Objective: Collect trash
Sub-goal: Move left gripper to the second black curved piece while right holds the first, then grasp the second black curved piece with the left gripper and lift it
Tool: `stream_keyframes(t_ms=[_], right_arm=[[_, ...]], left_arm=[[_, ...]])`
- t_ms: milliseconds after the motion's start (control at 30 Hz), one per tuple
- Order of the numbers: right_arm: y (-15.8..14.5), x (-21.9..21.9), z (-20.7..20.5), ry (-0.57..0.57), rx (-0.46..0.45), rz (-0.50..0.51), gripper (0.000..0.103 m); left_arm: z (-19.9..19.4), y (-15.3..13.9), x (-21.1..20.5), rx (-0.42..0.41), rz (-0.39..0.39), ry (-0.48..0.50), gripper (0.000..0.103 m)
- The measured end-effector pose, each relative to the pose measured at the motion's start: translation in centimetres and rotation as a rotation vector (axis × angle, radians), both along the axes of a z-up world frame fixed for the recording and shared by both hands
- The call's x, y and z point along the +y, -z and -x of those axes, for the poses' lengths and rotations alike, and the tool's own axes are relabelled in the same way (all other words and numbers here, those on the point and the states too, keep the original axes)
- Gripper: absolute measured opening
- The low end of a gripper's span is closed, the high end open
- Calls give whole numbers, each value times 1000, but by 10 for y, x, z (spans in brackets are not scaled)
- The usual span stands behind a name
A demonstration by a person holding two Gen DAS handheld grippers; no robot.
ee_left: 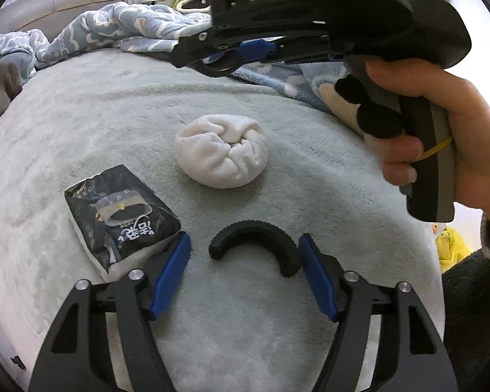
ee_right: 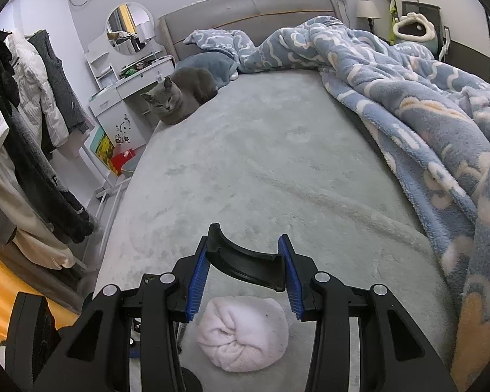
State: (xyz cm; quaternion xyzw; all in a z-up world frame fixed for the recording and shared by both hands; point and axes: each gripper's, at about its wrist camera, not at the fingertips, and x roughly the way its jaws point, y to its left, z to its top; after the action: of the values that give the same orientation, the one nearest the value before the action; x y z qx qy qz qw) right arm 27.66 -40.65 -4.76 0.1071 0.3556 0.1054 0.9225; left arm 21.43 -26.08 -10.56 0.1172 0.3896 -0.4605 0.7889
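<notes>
Straddling a black curved plastic piece (ee_left: 254, 245), the left gripper (ee_left: 245, 271) has its blue pads spread; the right pad sits at or just beside one end of the arc, the left pad stands apart from the other end and close to a black snack packet (ee_left: 121, 215); whether either pad presses I cannot tell, so I read this as a grip not yet made; no earlier view to compare.

Left gripper points down at a slant over the pale fleece bed cover (ee_left: 81, 130); packet lies flat just left of it, crumpled and torn open, likely trash; a balled white sock (ee_left: 220, 150) sits farther out, near the middle of the bed, probably laundry not litter.

Right gripper (ee_right: 245, 274) pinches a second black curved piece (ee_right: 248, 261) crosswise between its pads, jaws narrow; held up clear of the bed, presumably to carry it off; in the left wrist view a bare hand (ee_left: 441, 130) grips its handle above the sock, nose tilted down.

Beyond: blue cloud-print blanket (ee_right: 392, 75) bunched along the right; grey cat (ee_right: 179, 98) loafing by the headboard, well apart from the work; worth watching.
</notes>
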Motion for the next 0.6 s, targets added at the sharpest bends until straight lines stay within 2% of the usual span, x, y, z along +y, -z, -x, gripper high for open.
stream_keyframes(t_ms=[133, 200, 600], right_arm=[[1, -3, 1, 7, 3, -4, 43], [1, -4, 1, 7, 3, -4, 43], [-1, 11, 1, -7, 5, 16, 43]], left_arm=[[4, 0, 3, -11, 7, 7, 59], [6, 0, 2, -15, 8, 11, 51], [4, -18, 26, -1, 63, -40, 49]])
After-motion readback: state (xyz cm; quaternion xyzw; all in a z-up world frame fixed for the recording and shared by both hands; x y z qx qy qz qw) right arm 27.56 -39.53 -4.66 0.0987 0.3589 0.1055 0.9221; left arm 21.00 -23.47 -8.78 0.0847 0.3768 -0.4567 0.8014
